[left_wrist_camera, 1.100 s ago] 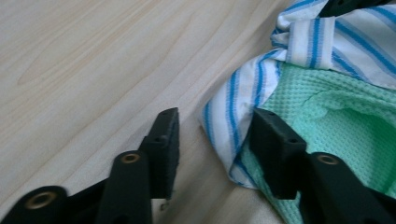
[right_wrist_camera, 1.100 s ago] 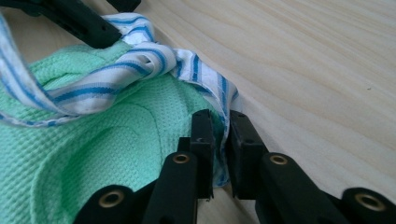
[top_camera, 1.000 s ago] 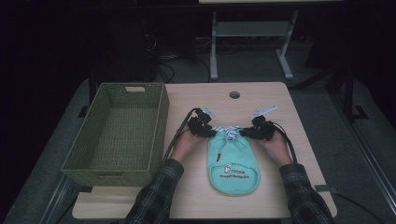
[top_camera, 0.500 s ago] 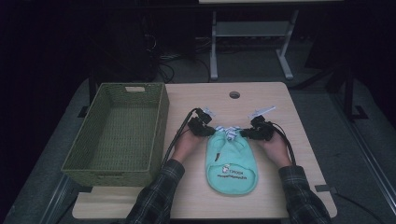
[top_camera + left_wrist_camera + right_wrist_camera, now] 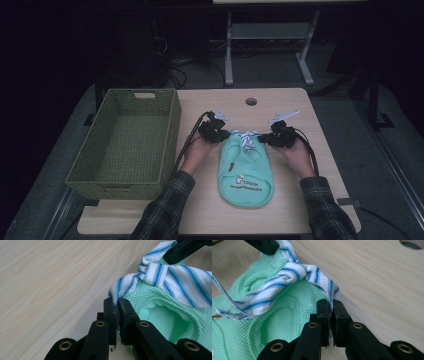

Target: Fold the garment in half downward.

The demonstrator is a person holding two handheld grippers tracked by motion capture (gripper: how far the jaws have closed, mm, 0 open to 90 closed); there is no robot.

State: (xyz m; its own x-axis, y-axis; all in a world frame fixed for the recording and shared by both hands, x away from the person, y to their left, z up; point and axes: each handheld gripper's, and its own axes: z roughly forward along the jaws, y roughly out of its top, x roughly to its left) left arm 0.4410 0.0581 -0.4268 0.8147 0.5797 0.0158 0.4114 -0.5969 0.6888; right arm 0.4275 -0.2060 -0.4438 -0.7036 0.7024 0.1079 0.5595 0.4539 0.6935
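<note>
A mint-green knitted garment [image 5: 246, 172] with a small printed logo lies flat on the wooden table [image 5: 290, 210]. Along its top edge runs a white trim with blue stripes [image 5: 245, 139], knotted in the middle. My left gripper [image 5: 227, 134] is shut on the left end of that trim [image 5: 120, 287], the cloth pinched between its pads [image 5: 117, 307]. My right gripper [image 5: 261, 139] is shut on the right end [image 5: 329, 290], the fabric clamped between its jaws [image 5: 331, 308]. Each gripper view shows the other gripper's black jaw at its upper edge.
A green woven basket [image 5: 172, 130] stands to the left of the garment, right beside my left forearm. A round cable hole [image 5: 251, 101] sits near the table's far edge. Bare wood lies beyond the grippers and to the right.
My left gripper has shifted slightly toward the trim and risen a little with its end. The right gripper has stayed where it was.
</note>
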